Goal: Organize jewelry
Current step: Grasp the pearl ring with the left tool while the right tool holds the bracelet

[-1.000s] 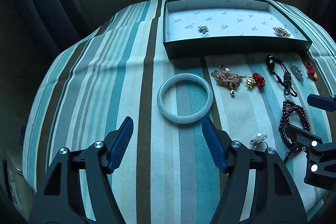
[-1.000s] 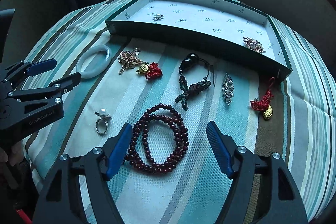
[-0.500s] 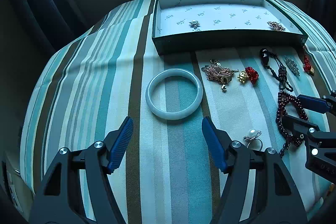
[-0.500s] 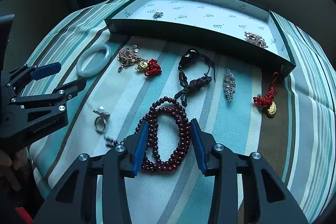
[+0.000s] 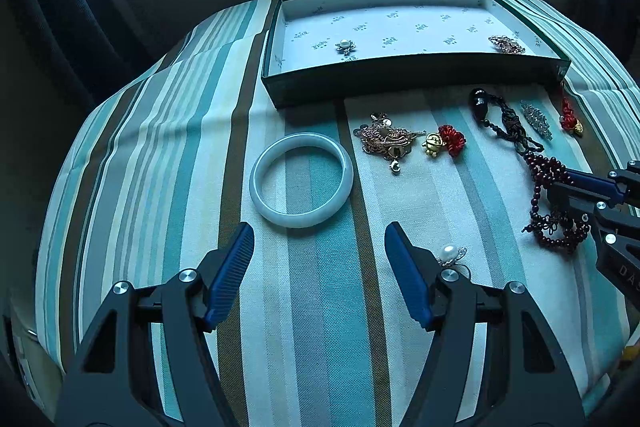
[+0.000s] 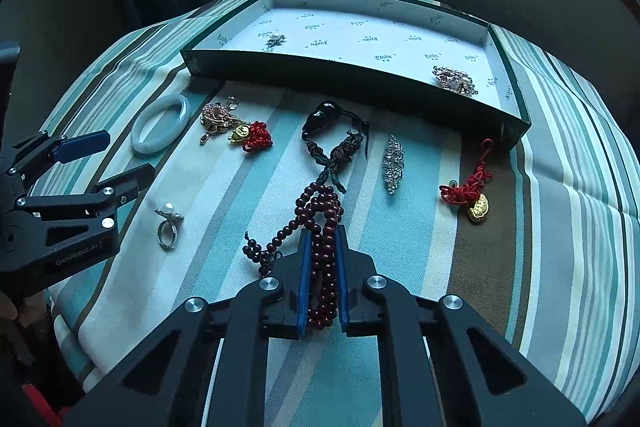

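My right gripper (image 6: pixel 322 239) is shut on a dark red bead bracelet (image 6: pixel 320 207), whose strands are squeezed between the blue pads and bunch up on the striped cloth. The same bracelet (image 5: pixel 546 183) shows at the right edge of the left wrist view. My left gripper (image 5: pixel 320 231) is open with nothing between its fingers, just short of a pale jade bangle (image 5: pixel 301 179). A pearl ring (image 5: pixel 450 255) lies by its right finger. The green box (image 5: pixel 400 83) at the back holds a pearl brooch (image 5: pixel 345 46) and a rhinestone brooch (image 5: pixel 506 44).
In front of the box lie a gold chain pile (image 5: pixel 386 143), a red knot with a gold charm (image 5: pixel 446 141), a black corded pendant (image 6: pixel 320 119), a silver brooch (image 6: pixel 393 163) and a red tassel charm (image 6: pixel 472 195). Dark curtains stand behind.
The right gripper's jaws have shut from wide open onto the bead bracelet, pulling its loops into a narrow bunch. The left gripper has stayed open and barely shifted.
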